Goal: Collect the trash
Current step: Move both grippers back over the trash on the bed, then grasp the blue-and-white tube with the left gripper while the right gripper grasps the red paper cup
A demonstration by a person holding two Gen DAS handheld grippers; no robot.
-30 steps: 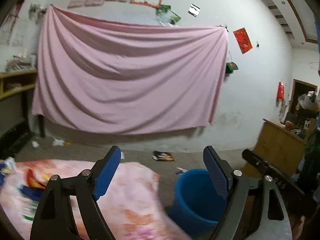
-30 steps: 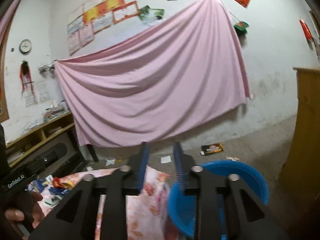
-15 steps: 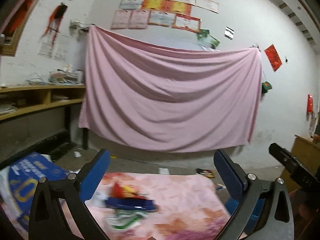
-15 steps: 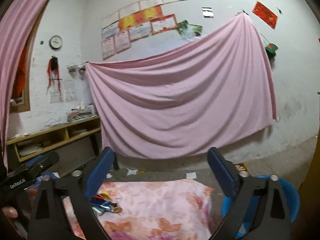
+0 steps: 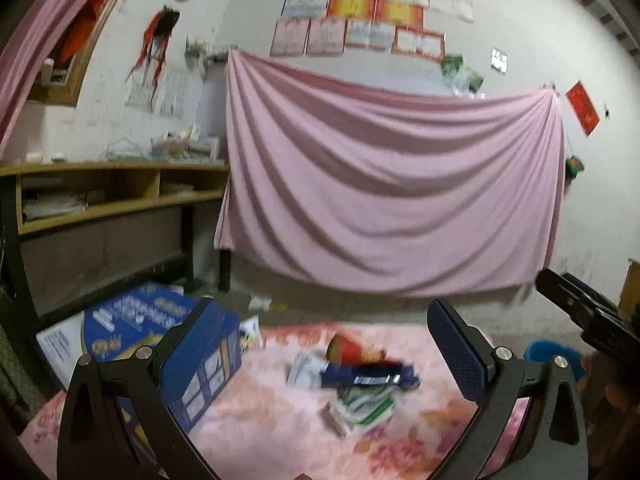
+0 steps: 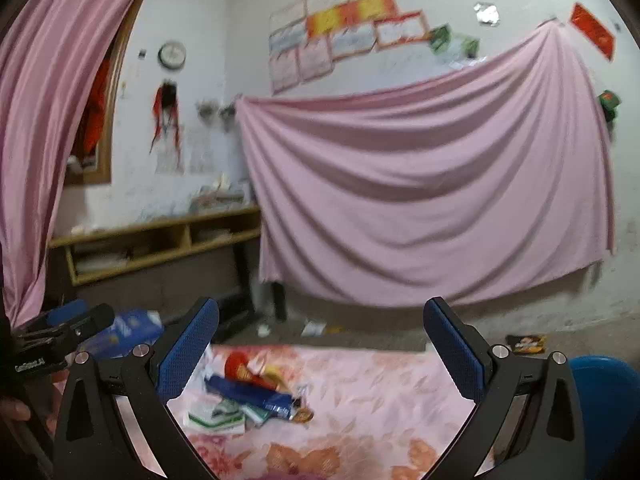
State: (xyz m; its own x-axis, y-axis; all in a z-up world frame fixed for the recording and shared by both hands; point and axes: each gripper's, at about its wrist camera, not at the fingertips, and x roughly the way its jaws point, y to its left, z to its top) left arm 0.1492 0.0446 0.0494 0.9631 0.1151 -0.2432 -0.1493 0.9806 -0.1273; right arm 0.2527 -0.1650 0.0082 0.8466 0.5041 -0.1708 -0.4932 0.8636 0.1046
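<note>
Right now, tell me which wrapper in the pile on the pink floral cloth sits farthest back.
The red crumpled wrapper; the dark blue and green-white ones lie nearer.

Left black two-finger gripper with blue ribbed pads (image 5: 324,350): jaws spread wide, nothing between them, aimed slightly below level toward 12 o'clock. Right black gripper with blue pads (image 6: 320,346): jaws spread equally wide, empty, having just opened

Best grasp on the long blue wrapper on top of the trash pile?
Take the blue wrapper across its narrow width near the middle, from above. It lies flat and long on the pile, over the green-white packs, so either open gripper, right gripper or left gripper, probably spans it; end-on looks harder.
</note>
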